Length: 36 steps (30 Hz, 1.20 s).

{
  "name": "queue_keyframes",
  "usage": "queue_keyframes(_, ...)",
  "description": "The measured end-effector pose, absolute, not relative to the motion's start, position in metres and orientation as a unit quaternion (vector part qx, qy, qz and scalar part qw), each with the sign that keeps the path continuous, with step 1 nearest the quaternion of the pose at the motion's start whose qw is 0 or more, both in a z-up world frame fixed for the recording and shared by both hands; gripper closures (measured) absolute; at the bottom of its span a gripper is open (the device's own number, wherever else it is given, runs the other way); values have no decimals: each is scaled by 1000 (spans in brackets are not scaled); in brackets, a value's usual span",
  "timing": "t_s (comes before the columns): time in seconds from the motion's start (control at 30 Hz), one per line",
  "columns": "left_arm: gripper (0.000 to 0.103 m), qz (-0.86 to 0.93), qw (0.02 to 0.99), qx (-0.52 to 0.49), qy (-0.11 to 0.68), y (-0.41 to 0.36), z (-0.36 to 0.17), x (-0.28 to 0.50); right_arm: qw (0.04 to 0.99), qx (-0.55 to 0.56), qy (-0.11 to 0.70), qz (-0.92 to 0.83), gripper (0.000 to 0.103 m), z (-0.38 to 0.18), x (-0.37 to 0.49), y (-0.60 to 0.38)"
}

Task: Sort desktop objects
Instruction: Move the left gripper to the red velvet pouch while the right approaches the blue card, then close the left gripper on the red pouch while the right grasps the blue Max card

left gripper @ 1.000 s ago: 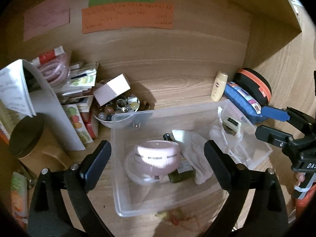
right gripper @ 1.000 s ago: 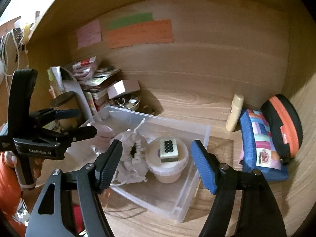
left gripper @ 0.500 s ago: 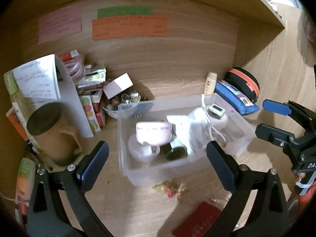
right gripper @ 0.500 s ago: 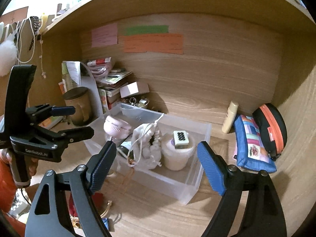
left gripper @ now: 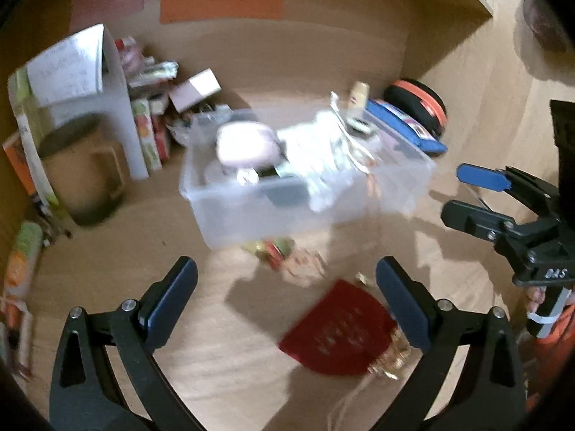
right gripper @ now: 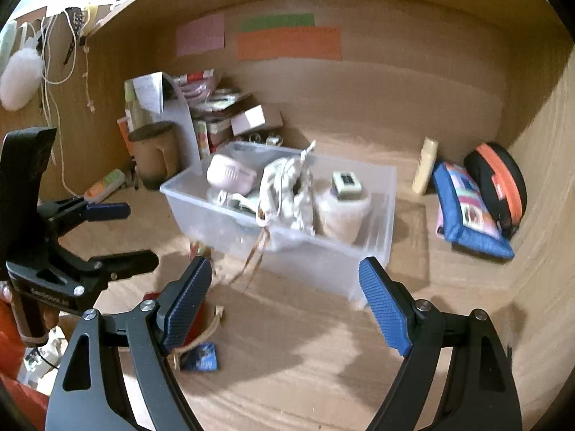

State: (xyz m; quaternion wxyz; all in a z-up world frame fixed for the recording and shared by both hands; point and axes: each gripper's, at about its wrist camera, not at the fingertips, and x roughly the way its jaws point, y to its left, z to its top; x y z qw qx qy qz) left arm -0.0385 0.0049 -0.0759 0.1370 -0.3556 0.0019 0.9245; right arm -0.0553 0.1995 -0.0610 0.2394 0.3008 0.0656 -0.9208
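A clear plastic bin stands mid-desk. It holds a pink round gadget, a white drawstring pouch and a white tub with a small tile on top. A red pouch and small trinkets lie on the desk in front of the bin. My left gripper is open and empty above the red pouch. My right gripper is open and empty, in front of the bin, and shows in the left wrist view.
A brown mug, books and a small box crowd the back left. A blue pencil case, a black-and-orange case and a cream tube sit at the right. A small blue packet lies near the front.
Both grippers have pulled back from the bin toward the desk's front, so the bin looks smaller and the red pouch has come into view. Both stay open.
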Motion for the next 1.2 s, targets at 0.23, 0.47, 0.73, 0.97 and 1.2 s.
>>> queue_keyframes(0.23, 2, 910, 159, -382, -22, 18, -96, -30, 236, 325, 53, -914, 21, -78, -47, 211)
queue_keyframes(0.47, 2, 888, 166, -427, -33, 30, -116, -37, 242, 340, 43, -908, 21, -90, -36, 222)
queue_keyframes(0.73, 7, 892, 149, -424, -49, 23, -120, -40, 262, 355, 47, -896, 21, -103, -27, 220)
queue_keyframes(0.97, 27, 899, 138, -415, -37, 11, -119, -36, 290, 365, 67, -882, 21, -111, -23, 202)
queue_keyframes(1.2, 33, 902, 138, -408, -16, 9, -119, -33, 323, 371, 93, -866, 21, -120, -14, 176)
